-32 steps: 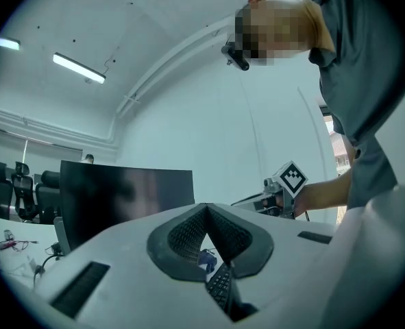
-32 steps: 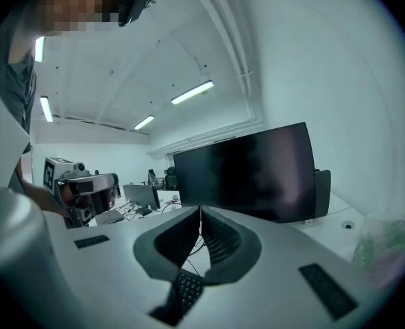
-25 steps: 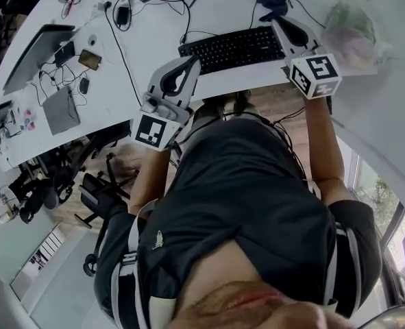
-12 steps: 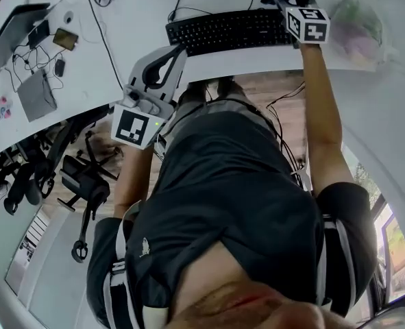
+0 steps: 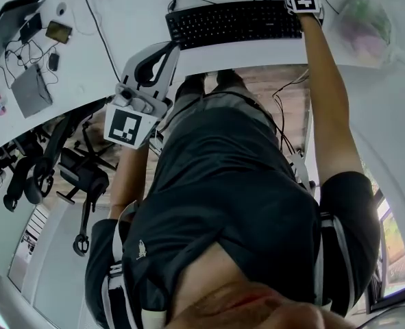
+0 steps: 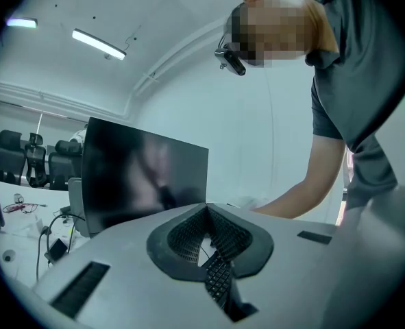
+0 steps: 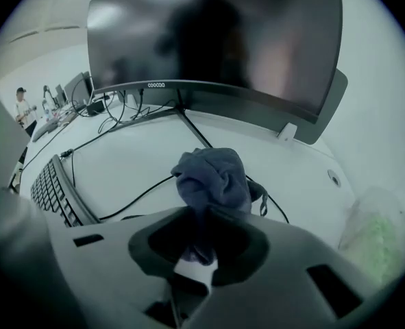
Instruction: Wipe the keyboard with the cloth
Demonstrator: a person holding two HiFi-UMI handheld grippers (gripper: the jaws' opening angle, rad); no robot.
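1. The right gripper [image 7: 201, 219] points steeply down at the white desk [image 7: 140, 156]. Its jaws stand fairly wide and have just been closing. A crumpled dark blue cloth [image 7: 212, 177] sits between them: one fold reaches down into the gap, and the bulk bunches up beyond the tips. No firm pad pressure on the fabric shows.

2. The left gripper [image 6: 205, 208] has its fingertips together and holds nothing. It hovers at the desk's near edge, left of the black keyboard [image 5: 233, 22] and apart from it.

3. The cloth lies on the desk before the stand of the curved monitor [image 7: 216, 40], near the keyboard's right end but not touching it.

4. Count: two grippers, one cloth, one keyboard, one monitor ahead of the right gripper, and one clear plastic bag [image 5: 360, 19] to the right of the cloth
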